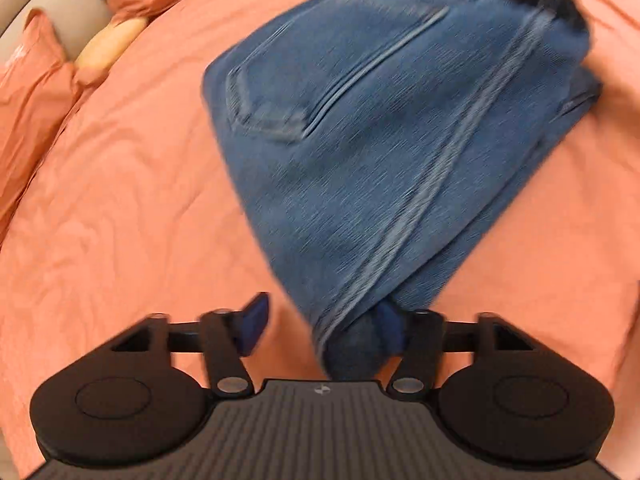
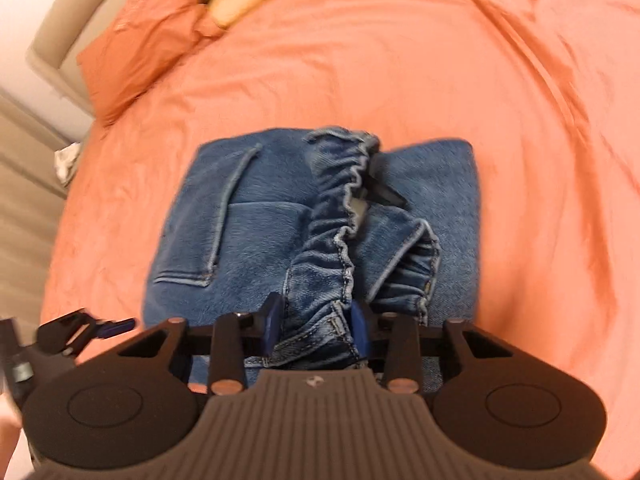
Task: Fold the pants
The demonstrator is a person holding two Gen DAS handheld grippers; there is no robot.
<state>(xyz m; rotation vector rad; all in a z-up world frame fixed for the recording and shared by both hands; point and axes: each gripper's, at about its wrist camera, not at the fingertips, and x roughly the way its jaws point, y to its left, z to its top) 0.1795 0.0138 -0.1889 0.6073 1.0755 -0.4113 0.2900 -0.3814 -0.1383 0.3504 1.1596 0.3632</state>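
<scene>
R gripper (image 2: 316, 322) pinches pants (image 2: 280, 208) waistband at lower centre; L gripper (image 1: 320, 324) spread, cloth against one finger only, lower left.

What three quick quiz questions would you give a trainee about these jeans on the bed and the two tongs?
1. True or false: the jeans lie on an orange bedcover.
2. Which tongs pinch the gathered waistband? A, left; B, right.
3. Fill in: the left tongs are ___ (open or shut).

Key: 1 true. 2 B, the right tongs. 3 open; cloth touches only one pad.
</scene>
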